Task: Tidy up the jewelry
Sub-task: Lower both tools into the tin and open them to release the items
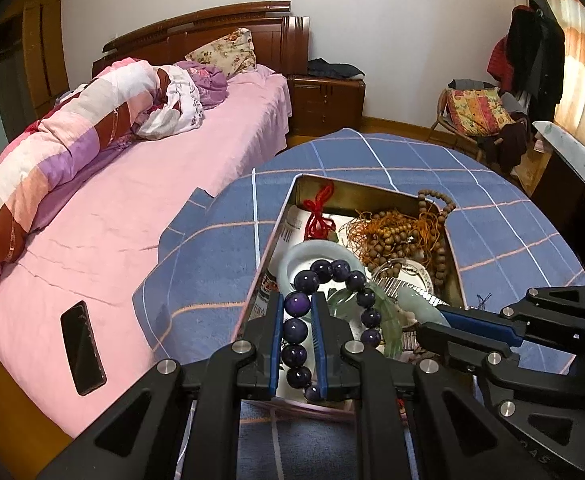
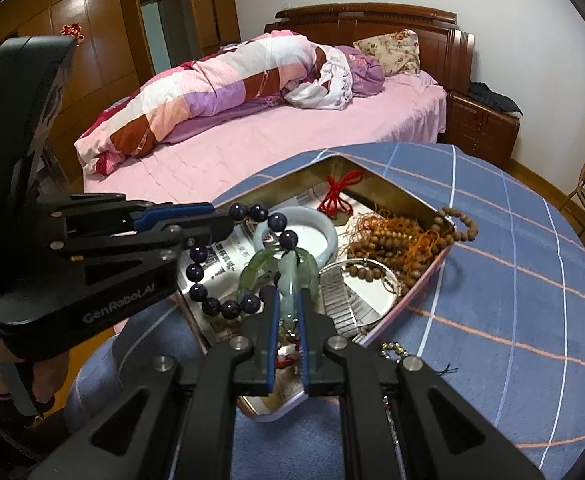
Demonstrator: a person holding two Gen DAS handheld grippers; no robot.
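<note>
A metal tin [image 1: 356, 190] [image 2: 320, 168] of jewelry stands on a round table with a blue checked cloth [image 1: 472, 184]. My left gripper [image 1: 297, 300] is shut on a purple bead bracelet [image 1: 296, 330] [image 2: 212, 304] and holds it over the tin's near end. My right gripper [image 2: 288, 298] [image 1: 444, 314] is shut on a pale green jade pendant [image 2: 287, 280] [image 1: 416, 302] just above the tin. In the tin lie a pale jade bangle [image 2: 324, 236], a green bangle [image 2: 252, 272], a red knotted cord [image 1: 318, 216], brown wooden beads [image 1: 396, 236] and a metal watch band [image 2: 340, 296].
A bed with a pink sheet [image 1: 152, 208] and a rolled quilt stands left of the table, with a black phone [image 1: 82, 348] on it. A small gold chain [image 2: 392, 348] lies on the cloth beside the tin. A chair with clothes [image 1: 480, 116] stands at the far right.
</note>
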